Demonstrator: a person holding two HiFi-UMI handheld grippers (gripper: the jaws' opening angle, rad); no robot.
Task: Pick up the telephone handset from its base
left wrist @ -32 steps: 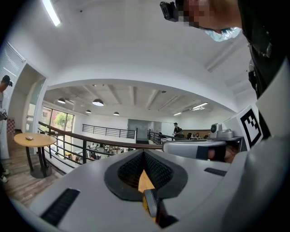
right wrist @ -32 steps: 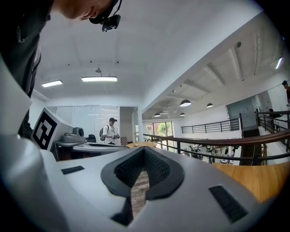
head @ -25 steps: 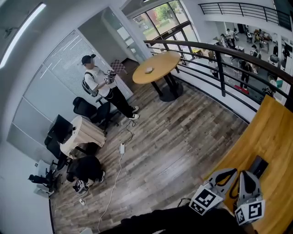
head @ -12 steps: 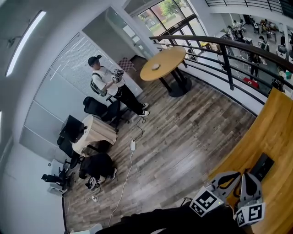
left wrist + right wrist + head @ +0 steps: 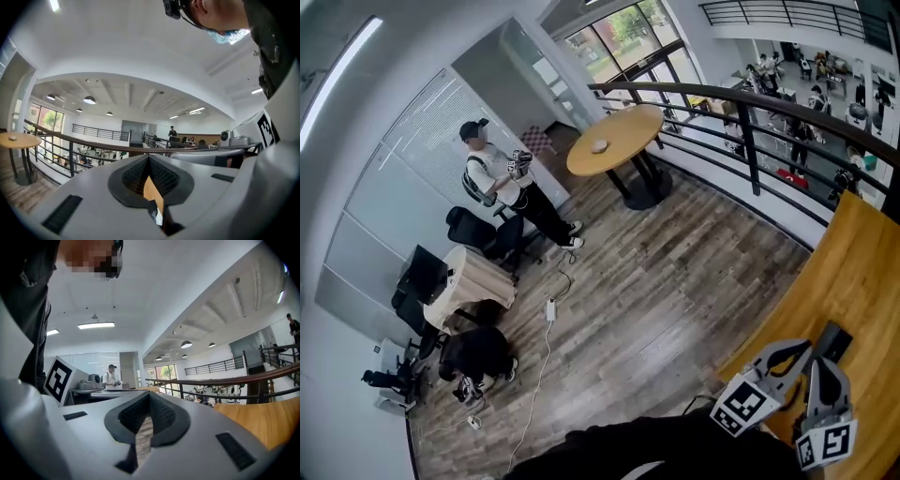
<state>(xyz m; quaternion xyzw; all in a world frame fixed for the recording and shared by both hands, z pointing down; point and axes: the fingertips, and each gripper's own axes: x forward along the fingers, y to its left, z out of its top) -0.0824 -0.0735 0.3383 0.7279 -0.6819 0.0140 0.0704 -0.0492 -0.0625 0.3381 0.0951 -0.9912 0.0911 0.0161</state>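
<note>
Wooden desk (image 5: 862, 272) lies ahead, left gripper (image 5: 800, 348) and right gripper (image 5: 823, 362) jaws clenched empty, handset not yet grasped.

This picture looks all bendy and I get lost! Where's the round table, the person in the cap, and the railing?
round table (image 5: 623, 136), head view, on its wooden top
person in the cap (image 5: 490, 170), head view, on the white shirt
railing (image 5: 748, 141), head view, on a dark upright post

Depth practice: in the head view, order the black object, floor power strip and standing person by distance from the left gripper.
1. black object, on the table just past the left gripper.
2. power strip, mid-floor.
3. standing person, farthest, upper left.
</note>
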